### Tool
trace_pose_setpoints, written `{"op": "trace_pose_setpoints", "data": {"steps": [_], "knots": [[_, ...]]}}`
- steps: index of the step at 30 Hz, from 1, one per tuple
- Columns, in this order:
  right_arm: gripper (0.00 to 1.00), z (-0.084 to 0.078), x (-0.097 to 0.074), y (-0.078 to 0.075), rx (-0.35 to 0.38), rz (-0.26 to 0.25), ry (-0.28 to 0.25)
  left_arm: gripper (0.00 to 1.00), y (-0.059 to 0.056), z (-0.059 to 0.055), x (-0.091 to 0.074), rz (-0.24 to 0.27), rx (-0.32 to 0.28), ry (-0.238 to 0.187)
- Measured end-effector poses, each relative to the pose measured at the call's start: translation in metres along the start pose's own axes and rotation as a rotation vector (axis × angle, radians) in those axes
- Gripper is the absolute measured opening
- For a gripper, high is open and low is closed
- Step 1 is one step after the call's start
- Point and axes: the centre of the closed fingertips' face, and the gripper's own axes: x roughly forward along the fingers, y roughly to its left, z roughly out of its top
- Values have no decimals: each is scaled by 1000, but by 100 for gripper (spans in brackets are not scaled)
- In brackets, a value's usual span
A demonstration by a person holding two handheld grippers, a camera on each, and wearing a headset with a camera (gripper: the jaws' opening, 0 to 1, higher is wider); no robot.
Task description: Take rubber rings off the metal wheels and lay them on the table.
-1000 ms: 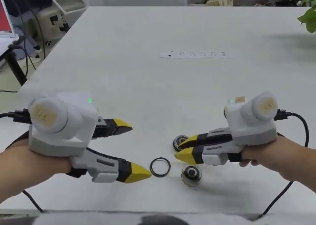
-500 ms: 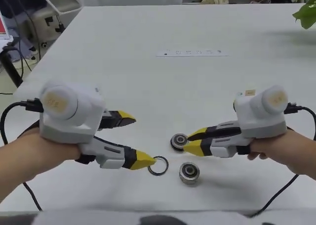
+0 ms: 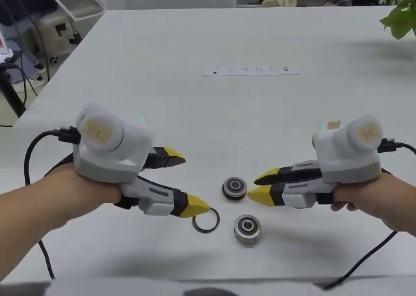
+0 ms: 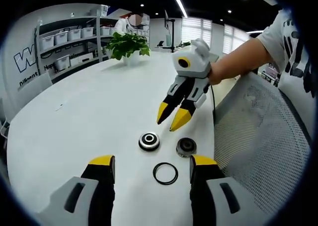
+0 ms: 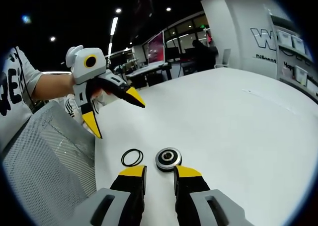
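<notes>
Your left tool (image 3: 188, 182) gapes empty near a loose ring (image 3: 205, 220), your right tool (image 3: 260, 185), barely parted, holds nothing just behind a wheel (image 3: 234, 187).

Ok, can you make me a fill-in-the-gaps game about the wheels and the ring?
1. The table holds ___ wheels.
2. The loose ring is coloured ___.
3. The left gripper has its jaws wide ___.
4. The thing lying nearest that gripper's tip is the ___.

Missing words: two, black, open, ring.
</notes>
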Motion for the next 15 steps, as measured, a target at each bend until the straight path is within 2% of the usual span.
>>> {"op": "trace_pose_setpoints", "data": {"steps": [15], "knots": [[23,-5,0,-7,7,-23,-1,51,4,2,25,-31,1,15]]}}
